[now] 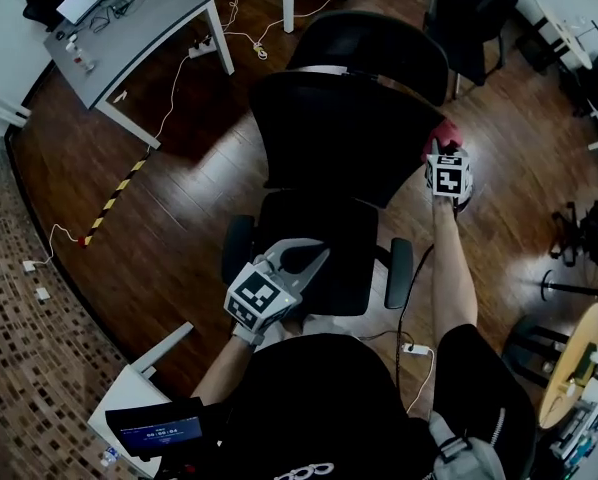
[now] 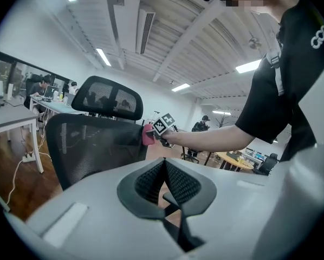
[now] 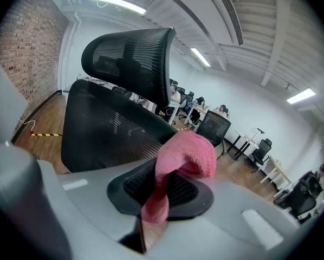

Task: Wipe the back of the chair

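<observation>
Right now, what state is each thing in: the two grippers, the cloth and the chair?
Left gripper: shut, empty, held over the seat.
Right gripper: shut on the cloth.
Cloth: pink, bunched between the jaws, at the right edge of the chair's back, apparently touching it.
Chair: upright, nobody seated.

Dark wood floor (image 1: 179, 203), grey desk (image 1: 139, 23), brick wall (image 3: 21, 42), strip lights (image 3: 116, 2) overhead.
</observation>
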Tool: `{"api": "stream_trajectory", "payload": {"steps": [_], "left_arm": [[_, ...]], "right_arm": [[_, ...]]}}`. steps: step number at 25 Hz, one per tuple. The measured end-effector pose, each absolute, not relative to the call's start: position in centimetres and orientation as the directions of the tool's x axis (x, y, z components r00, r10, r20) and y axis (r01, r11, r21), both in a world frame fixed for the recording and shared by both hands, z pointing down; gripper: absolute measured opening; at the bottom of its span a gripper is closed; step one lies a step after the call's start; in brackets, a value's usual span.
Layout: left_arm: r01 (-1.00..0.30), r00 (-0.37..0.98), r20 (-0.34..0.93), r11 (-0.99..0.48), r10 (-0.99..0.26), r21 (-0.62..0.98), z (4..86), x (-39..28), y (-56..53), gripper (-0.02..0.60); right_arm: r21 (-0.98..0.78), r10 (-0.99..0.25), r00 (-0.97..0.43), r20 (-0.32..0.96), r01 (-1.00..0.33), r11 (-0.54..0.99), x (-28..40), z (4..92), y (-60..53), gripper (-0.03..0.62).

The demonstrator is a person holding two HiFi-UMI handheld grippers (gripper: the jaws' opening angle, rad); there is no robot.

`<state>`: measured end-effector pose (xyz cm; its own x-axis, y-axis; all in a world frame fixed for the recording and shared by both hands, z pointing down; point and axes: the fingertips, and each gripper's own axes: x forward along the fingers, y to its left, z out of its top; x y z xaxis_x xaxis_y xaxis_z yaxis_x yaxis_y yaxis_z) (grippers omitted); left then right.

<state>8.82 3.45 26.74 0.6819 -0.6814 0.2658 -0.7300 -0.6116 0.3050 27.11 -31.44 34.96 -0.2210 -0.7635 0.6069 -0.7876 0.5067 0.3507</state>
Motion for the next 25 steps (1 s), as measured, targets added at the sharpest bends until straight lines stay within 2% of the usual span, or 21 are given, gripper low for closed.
{"api": "stream_trajectory", "payload": {"steps": [9, 25], "left_arm": [[-0.744, 0.661, 0.244, -0.579, -0.709, 0.334, 26.9, 5.1, 3.9, -0.008], [-0.773, 0.613, 0.217, -0.52, -0.76, 0.364, 27.4, -2.9, 5.3, -0.008]], "right_arm": [[0.367, -0.734, -0.288, 0.615, -0.719, 0.59, 18.2, 35.4, -31.1, 0.044], [0.384, -0.662, -0.451, 0.599, -0.563, 0.732, -2.0, 35.1, -27.5, 0.044]]}}
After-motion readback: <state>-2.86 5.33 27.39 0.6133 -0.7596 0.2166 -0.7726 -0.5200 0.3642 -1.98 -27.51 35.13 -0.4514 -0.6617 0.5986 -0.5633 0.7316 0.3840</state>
